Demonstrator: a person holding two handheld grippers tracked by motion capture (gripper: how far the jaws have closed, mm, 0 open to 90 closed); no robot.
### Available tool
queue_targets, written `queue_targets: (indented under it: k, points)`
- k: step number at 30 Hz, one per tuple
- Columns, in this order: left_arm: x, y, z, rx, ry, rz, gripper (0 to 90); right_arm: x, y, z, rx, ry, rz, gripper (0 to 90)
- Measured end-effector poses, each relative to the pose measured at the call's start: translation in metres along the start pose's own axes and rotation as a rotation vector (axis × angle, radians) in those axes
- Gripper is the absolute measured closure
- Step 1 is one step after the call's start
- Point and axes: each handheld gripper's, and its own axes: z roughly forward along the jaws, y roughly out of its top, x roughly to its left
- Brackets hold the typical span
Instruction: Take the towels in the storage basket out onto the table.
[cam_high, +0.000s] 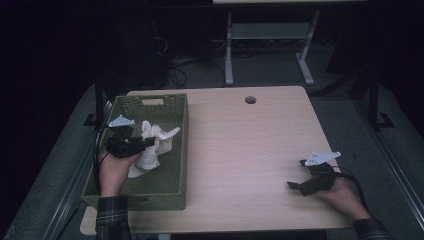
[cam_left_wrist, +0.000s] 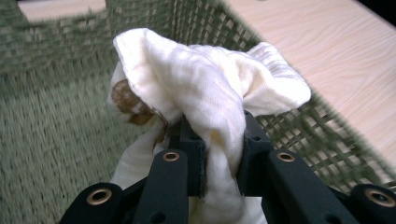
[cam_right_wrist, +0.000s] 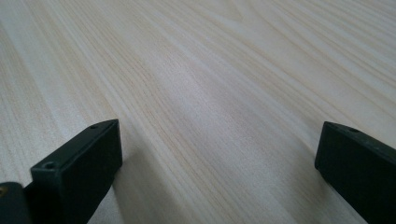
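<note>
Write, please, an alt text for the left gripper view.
The left gripper pinches a bunched cream cloth, brown-stained at one fold, between its two black jaws. Behind it are the green woven basket and the pale wooden table.

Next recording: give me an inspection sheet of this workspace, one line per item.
Surface: pale wood table, with a round hole near its far edge.
Job's things: white cloth with a brown patch, bunched and lifted inside the green woven basket at the table's left.
Clutter: nothing seen.
Grippers: left gripper shut on the cloth, fingers pinching a fold; right gripper open, low over bare table.
Cables: black cable loops from the left gripper; another trails from the right.
Surroundings: dark room, grey floor, white table legs beyond, cables on the floor.
</note>
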Motion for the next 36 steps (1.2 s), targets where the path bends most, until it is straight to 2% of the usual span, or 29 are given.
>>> queue_targets:
  k: [1, 5, 13, 17, 26, 29, 32, 36]
  points:
    - [-0.001, 0.002, -0.002, -0.025, -0.027, -0.008, 75.3, 0.0, 0.0, 0.0, -0.001, 0.0, -0.001, 0.4]
    - [-0.004, 0.009, -0.009, -0.071, -0.071, 0.0, 75.4, 0.0, 0.0, 0.0, 0.0, 0.0, 0.0, 0.4]
    - [-0.014, 0.024, -0.017, -0.118, -0.084, 0.041, 75.7, 0.0, 0.0, 0.0, 0.0, 0.001, -0.002, 0.4]
    - [-0.022, 0.032, -0.022, -0.158, -0.119, 0.058, 76.0, 0.0, 0.0, 0.0, -0.001, 0.001, -0.002, 0.4]
    - [-0.04, 0.049, -0.028, -0.208, -0.178, 0.095, 76.3, 0.0, 0.0, 0.0, 0.0, 0.001, -0.002, 0.4]
    - [-0.046, 0.054, -0.026, -0.212, -0.196, 0.109, 76.4, 0.0, 0.0, 0.0, -0.001, 0.001, -0.002, 0.4]
    - [-0.055, 0.06, -0.023, -0.222, -0.232, 0.127, 76.4, 0.0, 0.0, 0.0, 0.0, 0.001, -0.002, 0.4]
    - [-0.064, 0.066, -0.02, -0.223, -0.254, 0.147, 76.4, 0.0, 0.0, 0.0, 0.0, 0.001, -0.002, 0.4]
